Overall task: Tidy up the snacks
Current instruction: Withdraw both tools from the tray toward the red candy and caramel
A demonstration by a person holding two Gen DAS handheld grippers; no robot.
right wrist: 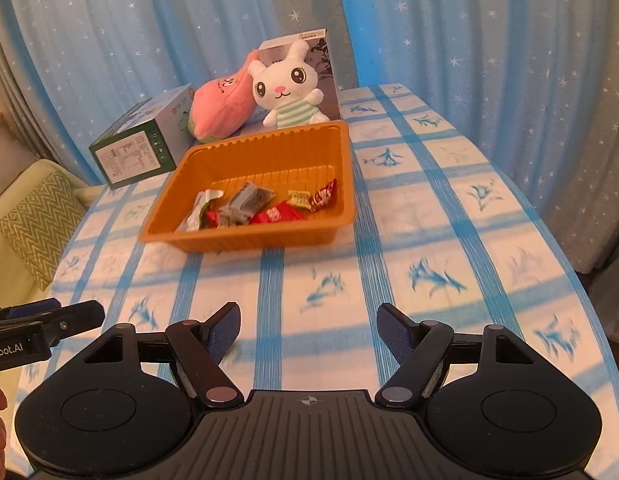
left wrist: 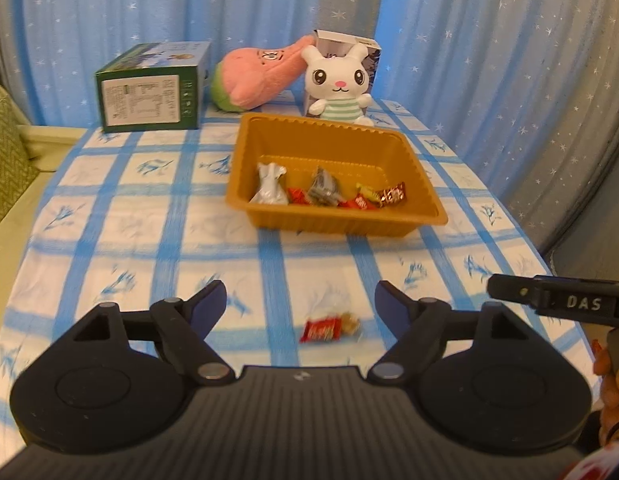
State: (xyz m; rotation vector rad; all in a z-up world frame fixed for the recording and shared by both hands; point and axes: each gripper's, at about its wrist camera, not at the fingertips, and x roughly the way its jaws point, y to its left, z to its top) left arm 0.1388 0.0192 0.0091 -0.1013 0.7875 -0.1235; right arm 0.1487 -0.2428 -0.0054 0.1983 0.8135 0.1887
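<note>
Left wrist view: left gripper (left wrist: 299, 300) hung with fingers spread, nothing held, one loose red-wrapped candy (left wrist: 329, 326) lying on the checked tablecloth (left wrist: 109, 220) between and just beyond its fingertips. Right gripper (right wrist: 309, 322) was also spread and empty, no snack near it. Farther off, the orange tray (left wrist: 429, 184) already held about six wrapped snacks (left wrist: 325, 192), so the task looked nearly done, one piece left. Behind sat a green box (left wrist: 149, 88), pink plush (left wrist: 261, 76) and bunny plush (left wrist: 337, 84). Wrapper labels were unreadable; table edges cut off.
</note>
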